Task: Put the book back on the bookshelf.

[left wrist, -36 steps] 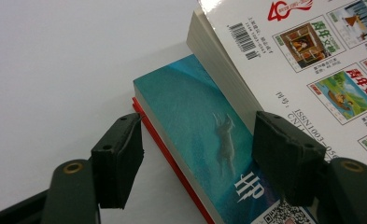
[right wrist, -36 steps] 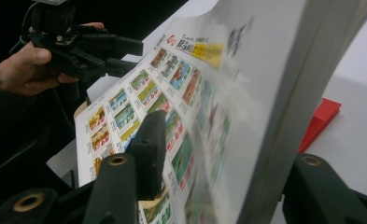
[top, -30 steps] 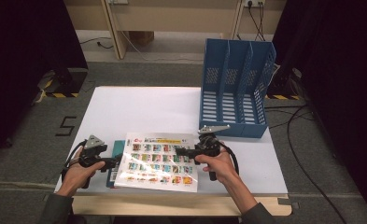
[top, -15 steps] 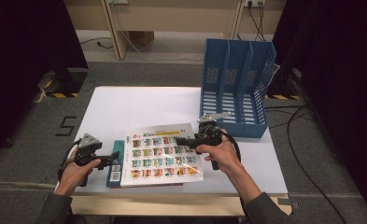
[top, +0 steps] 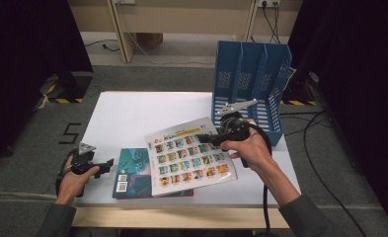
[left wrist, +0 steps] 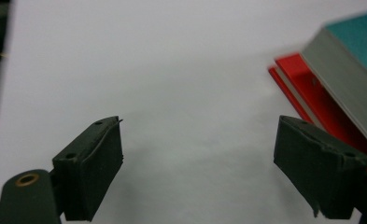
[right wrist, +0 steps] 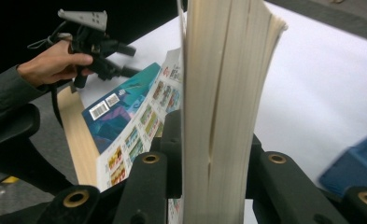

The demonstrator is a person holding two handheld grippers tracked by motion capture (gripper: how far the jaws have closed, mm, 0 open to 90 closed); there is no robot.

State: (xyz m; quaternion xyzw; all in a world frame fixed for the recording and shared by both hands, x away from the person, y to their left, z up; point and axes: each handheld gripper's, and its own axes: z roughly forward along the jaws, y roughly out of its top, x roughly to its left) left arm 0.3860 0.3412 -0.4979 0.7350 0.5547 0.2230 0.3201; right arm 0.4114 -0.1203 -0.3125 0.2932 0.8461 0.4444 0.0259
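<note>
My right gripper [top: 204, 139] is shut on the right edge of a thick book with a grid of colourful pictures on its cover [top: 189, 157]. It holds the book tilted above the table. In the right gripper view its cream page edge [right wrist: 223, 93] stands upright between the jaws. Under it lies a teal book [top: 132, 170] on a red one [left wrist: 312, 93]. My left gripper [top: 106, 164] stands open just left of that stack. Its jaws have just been opening, and nothing is between them [left wrist: 200, 154].
A blue file rack [top: 251, 84] with upright slots stands at the table's back right, close behind my right hand. The white table top [top: 132, 113] stretches from the books to the back and left. A wooden front edge [top: 181, 217] runs along the near side.
My right gripper has lifted the picture book off the stack and tilted it up, uncovering the teal book. The left gripper has drawn away to the left and opened wider.
</note>
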